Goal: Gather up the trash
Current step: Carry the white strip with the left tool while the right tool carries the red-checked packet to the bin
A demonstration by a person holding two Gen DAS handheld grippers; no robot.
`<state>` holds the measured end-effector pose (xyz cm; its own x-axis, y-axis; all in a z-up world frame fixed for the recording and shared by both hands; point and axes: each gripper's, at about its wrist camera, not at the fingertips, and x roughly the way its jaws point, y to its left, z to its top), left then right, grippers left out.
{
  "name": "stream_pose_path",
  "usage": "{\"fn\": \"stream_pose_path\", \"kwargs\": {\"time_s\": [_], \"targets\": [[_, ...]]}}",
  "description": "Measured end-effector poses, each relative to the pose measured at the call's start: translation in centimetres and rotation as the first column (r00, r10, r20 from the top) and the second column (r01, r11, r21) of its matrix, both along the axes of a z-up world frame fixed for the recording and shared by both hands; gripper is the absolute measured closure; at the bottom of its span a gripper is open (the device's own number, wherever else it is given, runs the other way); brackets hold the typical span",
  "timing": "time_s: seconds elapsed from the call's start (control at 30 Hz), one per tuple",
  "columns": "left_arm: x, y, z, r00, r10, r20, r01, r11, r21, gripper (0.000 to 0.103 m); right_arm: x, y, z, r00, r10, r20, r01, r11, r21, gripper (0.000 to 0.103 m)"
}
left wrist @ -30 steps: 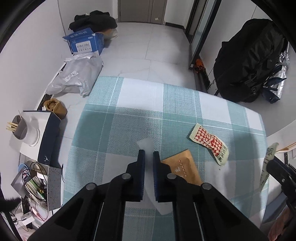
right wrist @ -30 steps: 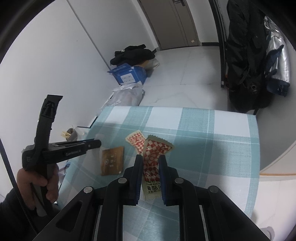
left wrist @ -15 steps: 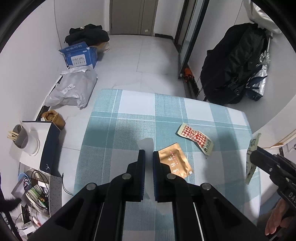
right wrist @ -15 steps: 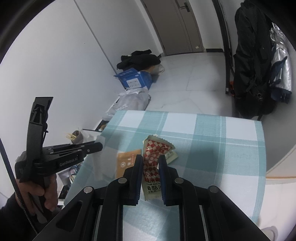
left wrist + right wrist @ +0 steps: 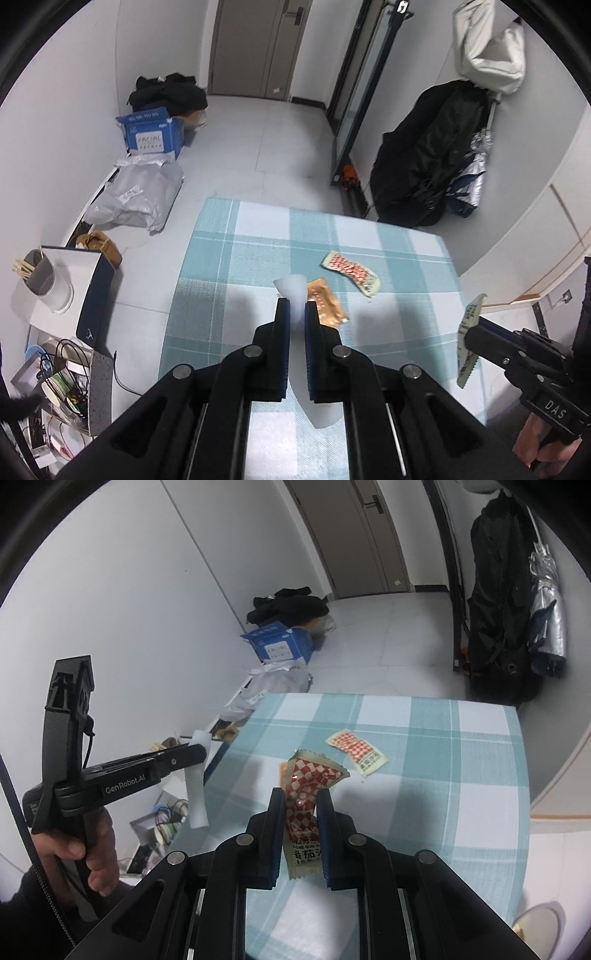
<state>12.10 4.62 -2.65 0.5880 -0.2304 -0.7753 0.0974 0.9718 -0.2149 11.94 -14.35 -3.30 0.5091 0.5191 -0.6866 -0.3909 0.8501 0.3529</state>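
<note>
1. Left gripper (image 5: 294, 310) is clamping a thin white wrapper (image 5: 295, 291) between its nearly closed jaws – the strip is sticking out past the fingertips and hanging below them, clear of the checked tablecloth (image 5: 258, 254).
2. Right gripper (image 5: 301, 805) is pinching a red-and-white checked sauce packet (image 5: 308, 786) around its middle, with the printed end drooping toward the camera and the crumpled end standing up above the tips.
3. Both tools are hovering over the near part of the tablecloth, each holding one piece of trash; judging by that, the step in hand is carrying these two pieces off to wherever trash is being gathered, though no bin is showing in either view.
4. Doing it well is mostly a matter of keeping both grips firm and steady – the white wrapper is flimsy and held by a narrow strip, so quick swings could be shaking it loose.
5. Two pieces are lying on the tablecloth beyond the tools: an orange-brown sachet (image 5: 325, 302) just past the left gripper's tips, and a second checked packet (image 5: 351, 271) farther in, toward the middle of the tablecloth.
6. From the right gripper, that second packet is sitting ahead and slightly right of the tips, well apart from the held one.
</note>
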Motion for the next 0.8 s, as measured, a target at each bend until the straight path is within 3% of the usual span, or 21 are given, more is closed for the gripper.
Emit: {"fn": "stream_pose_path", "kwargs": {"time_s": [0.4, 0.8], "targets": [[-3.2, -1.9, 3.9, 0.994, -0.084, 0.073, 0.088, 0.995, -0.056, 0.1, -4.0, -2.5, 6.5, 0.991, -0.036, 0.129, 0.035, 0.999, 0.011, 0.087], [-4.8, -7.2, 9.0, 0.97, -0.178, 0.166, 0.195, 0.977, -0.09, 0.1, -6.4, -9.1, 13.0, 0.964, -0.117, 0.24, 0.103, 0.992, 0.07, 0.087]]}}
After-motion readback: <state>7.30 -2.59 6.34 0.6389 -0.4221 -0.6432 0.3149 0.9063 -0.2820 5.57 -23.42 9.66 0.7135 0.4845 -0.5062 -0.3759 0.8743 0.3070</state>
